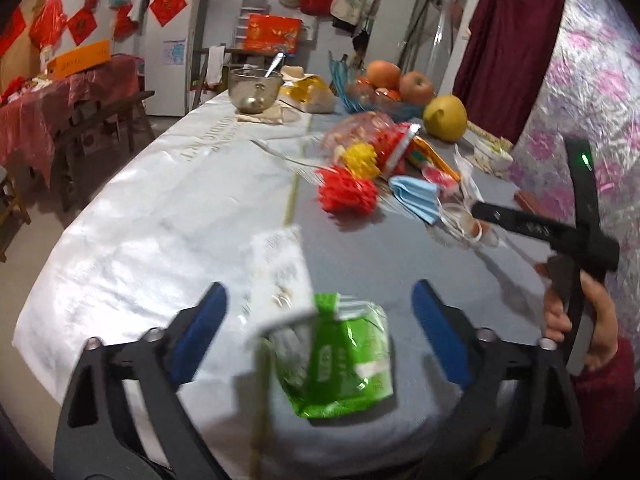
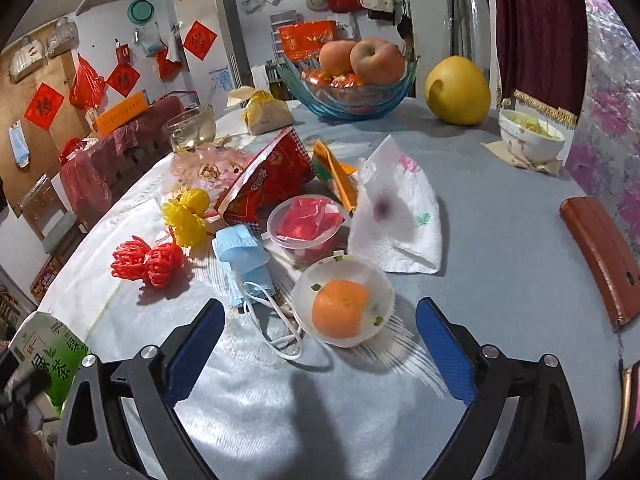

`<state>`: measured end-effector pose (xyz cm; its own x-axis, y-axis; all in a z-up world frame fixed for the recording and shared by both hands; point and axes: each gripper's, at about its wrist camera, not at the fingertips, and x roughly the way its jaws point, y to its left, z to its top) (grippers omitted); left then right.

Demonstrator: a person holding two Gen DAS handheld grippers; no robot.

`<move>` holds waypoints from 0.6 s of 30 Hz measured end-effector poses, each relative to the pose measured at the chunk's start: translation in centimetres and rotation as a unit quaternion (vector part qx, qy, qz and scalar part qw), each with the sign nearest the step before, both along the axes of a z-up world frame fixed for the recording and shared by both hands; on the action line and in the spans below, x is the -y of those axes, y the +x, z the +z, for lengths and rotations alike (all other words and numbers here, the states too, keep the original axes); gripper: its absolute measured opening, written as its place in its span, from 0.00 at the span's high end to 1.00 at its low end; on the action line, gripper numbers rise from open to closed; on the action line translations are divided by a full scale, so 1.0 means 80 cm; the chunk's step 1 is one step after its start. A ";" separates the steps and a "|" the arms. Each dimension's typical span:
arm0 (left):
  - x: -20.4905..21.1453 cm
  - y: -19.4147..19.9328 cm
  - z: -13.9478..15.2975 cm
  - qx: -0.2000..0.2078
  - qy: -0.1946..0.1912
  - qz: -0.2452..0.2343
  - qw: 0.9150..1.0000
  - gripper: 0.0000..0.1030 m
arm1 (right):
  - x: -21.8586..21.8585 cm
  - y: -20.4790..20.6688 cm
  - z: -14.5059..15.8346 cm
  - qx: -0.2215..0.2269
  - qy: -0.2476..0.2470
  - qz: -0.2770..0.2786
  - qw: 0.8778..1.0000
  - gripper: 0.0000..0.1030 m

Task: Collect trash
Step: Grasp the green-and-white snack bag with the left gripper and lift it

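My left gripper (image 1: 320,332) is open wide, and a blurred green-and-white drink carton (image 1: 320,332) sits between its blue pads (image 1: 200,332) without touching either. The same carton (image 2: 44,352) shows at the left edge of the right wrist view. My right gripper (image 2: 320,352) is open and empty. Just beyond its fingertips stands a clear plastic cup holding something orange (image 2: 344,312). Behind it lie a blue face mask (image 2: 240,256), a clear tub with red wrapping (image 2: 306,224), a stained white napkin (image 2: 396,216) and a red snack bag (image 2: 268,180).
Red (image 2: 148,260) and yellow (image 2: 188,216) plastic flowers lie left of the pile. Farther back are a blue glass fruit bowl (image 2: 348,108), a yellow fruit (image 2: 458,90), a white food bowl (image 2: 532,140) and a glass bowl (image 2: 192,128). A brown wallet (image 2: 600,264) lies right.
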<state>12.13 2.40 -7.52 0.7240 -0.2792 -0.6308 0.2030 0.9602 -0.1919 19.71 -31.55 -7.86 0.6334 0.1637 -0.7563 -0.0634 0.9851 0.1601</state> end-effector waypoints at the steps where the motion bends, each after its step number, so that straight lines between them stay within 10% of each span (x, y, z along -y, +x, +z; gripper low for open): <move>1: 0.007 -0.003 -0.002 0.003 0.011 -0.003 1.000 0.06 | -0.002 0.002 -0.002 -0.003 -0.001 0.001 1.000 0.08; 12: 0.028 0.008 -0.044 -0.004 0.081 0.018 0.997 0.08 | 0.011 0.006 -0.007 -0.009 0.002 -0.001 1.000 0.21; 18: 0.014 0.009 -0.041 0.002 0.064 0.011 0.998 0.35 | 0.009 0.016 -0.016 -0.033 0.009 0.013 0.999 0.47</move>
<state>12.84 1.29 -10.79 0.7311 -0.1806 -0.6579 0.1819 0.9810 -0.0671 20.99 -32.30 -9.12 0.5779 0.1926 -0.7930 -0.0770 0.9803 0.1820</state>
